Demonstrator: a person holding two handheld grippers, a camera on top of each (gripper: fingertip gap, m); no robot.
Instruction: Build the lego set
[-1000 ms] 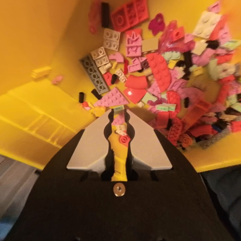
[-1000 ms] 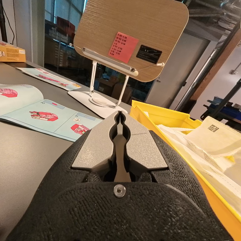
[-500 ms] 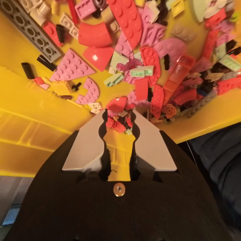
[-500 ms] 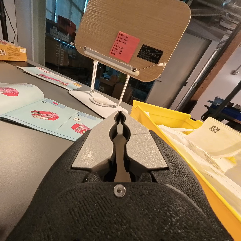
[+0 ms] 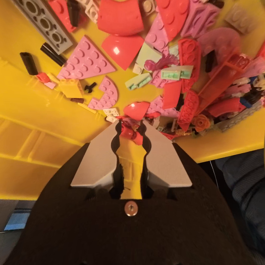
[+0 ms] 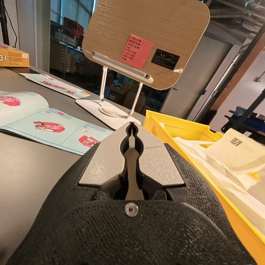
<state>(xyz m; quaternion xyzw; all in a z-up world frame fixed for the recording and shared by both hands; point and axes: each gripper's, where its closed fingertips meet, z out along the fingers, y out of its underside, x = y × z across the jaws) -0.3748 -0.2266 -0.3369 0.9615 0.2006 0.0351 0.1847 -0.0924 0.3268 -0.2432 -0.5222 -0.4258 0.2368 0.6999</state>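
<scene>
Two grippers are yours here, and they sit in very different room. Your left gripper [image 5: 130,123] reaches into the yellow bin [image 5: 35,129], its fingers apart with small red pieces [image 5: 129,132] lying between them; whether the pads press on those pieces cannot be told. Just past the tips lies a red curved piece [image 5: 135,111], with the heaped bricks [image 5: 200,86] crowding the tips' right side, while bare yellow floor and the bin's ribbed wall lie to their left. Half a second ago the fingers stood wider and the pile sat farther off; the view is now closer in. Your right gripper [image 6: 131,123] has its fingers together on nothing, over the dark table [image 6: 28,172], unmoved from the earlier frame. The white stand base [image 6: 114,114] lies just beyond its tips, the open booklet [image 6: 50,129] to their left, and a second yellow bin [image 6: 179,127] holding paper bags to their right.
</scene>
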